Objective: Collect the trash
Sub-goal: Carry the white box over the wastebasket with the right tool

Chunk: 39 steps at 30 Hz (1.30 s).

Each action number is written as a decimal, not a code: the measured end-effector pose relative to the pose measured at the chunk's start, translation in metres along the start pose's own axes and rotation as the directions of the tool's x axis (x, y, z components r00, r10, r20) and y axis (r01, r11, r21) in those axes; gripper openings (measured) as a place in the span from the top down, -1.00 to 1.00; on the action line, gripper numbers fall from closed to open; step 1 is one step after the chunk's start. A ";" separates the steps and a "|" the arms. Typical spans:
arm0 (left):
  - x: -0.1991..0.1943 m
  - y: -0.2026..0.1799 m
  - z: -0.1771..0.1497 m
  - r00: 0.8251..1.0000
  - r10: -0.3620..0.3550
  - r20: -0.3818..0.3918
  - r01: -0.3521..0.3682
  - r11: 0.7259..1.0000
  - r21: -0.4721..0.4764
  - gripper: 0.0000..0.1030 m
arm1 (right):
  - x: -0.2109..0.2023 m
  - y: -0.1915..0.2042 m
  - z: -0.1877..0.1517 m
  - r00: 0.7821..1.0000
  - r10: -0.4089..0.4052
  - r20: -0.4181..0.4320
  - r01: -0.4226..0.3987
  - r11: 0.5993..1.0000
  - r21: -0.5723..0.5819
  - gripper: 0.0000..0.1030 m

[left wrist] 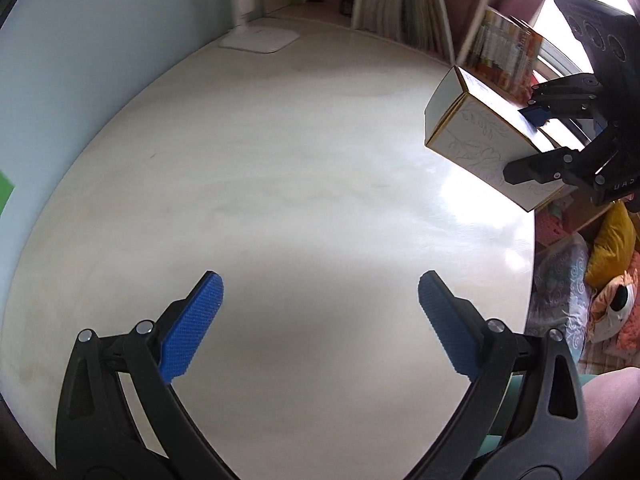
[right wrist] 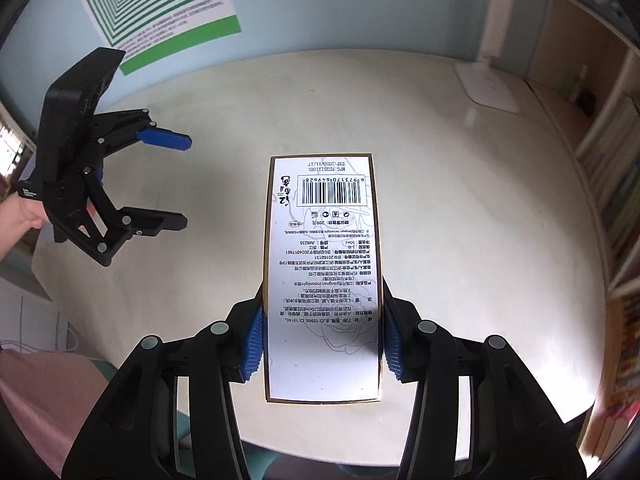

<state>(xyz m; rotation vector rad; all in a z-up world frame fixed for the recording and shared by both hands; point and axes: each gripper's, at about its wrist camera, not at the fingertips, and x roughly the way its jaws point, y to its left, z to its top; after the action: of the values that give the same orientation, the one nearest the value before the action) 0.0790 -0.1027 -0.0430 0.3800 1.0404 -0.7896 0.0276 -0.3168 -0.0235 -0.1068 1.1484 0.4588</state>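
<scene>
Currently, the white carton (right wrist: pixel 322 276) with a gold edge sat clamped in your right tool (right wrist: pixel 322 342), lifted clear of the surface (right wrist: pixel 460 208). Its printed face pointed at the right wrist camera: barcode at the far end, dense text below, faint line drawings of flowers underneath. Both blue pads (right wrist: pixel 253 344) pressed the carton's long sides near its lower end. The carton stuck out forward along the fingers, roughly in line with them.

From the left wrist view, the same carton (left wrist: pixel 476 128) appeared at the upper right, tilted, gripped by the right tool (left wrist: pixel 532 142), above the surface's right edge.

Your left tool (left wrist: pixel 320 320) was spread wide with nothing between its pads (left wrist: pixel 192 328). In the right wrist view it (right wrist: pixel 182 182) hovered to the left of the carton, well apart from it, with part of your hand (right wrist: pixel 24 216) visible behind it.

The surface (left wrist: pixel 280 160) was pale, round in the fisheye and bare around the carton. A white lamp base (left wrist: pixel 260 38) stood at its far edge. Shelves with books (left wrist: pixel 404 4) ran beyond it. A green-and-white patterned sheet (right wrist: pixel 160 4) hung on the pale blue wall (left wrist: pixel 80 60). Bedding and a yellow cushion (left wrist: pixel 612 240) lay below the surface's right edge.
</scene>
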 end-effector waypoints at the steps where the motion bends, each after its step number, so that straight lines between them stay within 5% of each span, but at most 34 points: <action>1: 0.002 -0.016 0.003 1.000 -0.013 0.001 0.013 1.000 0.026 -0.85 | -0.012 -0.011 -0.017 1.000 -0.012 0.007 0.012 1.000 0.028 0.05; 9: 0.048 -0.159 0.047 0.985 -0.163 -0.060 0.173 0.952 0.254 -0.85 | -0.079 -0.065 -0.159 0.994 -0.104 0.036 0.090 0.959 0.270 0.05; 17: 0.089 -0.307 0.045 0.946 -0.255 -0.201 0.320 0.837 0.443 -0.85 | -0.109 -0.093 -0.301 0.989 -0.148 0.004 0.126 0.860 0.494 0.05; 24: 0.136 -0.393 0.025 0.904 -0.286 -0.318 0.417 0.755 0.506 -0.85 | -0.099 -0.102 -0.409 0.990 -0.139 -0.033 0.127 0.755 0.644 0.05; 28: 0.179 -0.421 0.009 0.896 -0.242 -0.372 0.416 0.751 0.513 -0.85 | -0.073 -0.106 -0.457 0.992 -0.116 -0.049 0.117 0.711 0.693 0.05; 31: 0.209 -0.430 -0.005 0.891 -0.229 -0.392 0.418 0.750 0.513 -0.85 | -0.045 -0.111 -0.479 0.991 -0.116 -0.071 0.133 0.722 0.679 0.05; 35: 0.272 -0.429 -0.028 0.872 -0.248 -0.422 0.438 0.780 0.448 -0.86 | 0.015 -0.119 -0.521 0.991 -0.108 -0.080 0.133 0.702 0.699 0.05; 39: 0.358 -0.420 -0.062 0.856 -0.195 -0.478 0.404 0.830 0.385 -0.86 | 0.104 -0.134 -0.565 0.992 -0.067 -0.105 0.123 0.662 0.740 0.05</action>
<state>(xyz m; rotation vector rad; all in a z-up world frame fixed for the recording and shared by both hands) -0.1723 -0.4887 -0.3534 0.8489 1.3298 -1.3054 -0.3671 -0.5834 -0.3719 0.5475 1.3162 -0.1479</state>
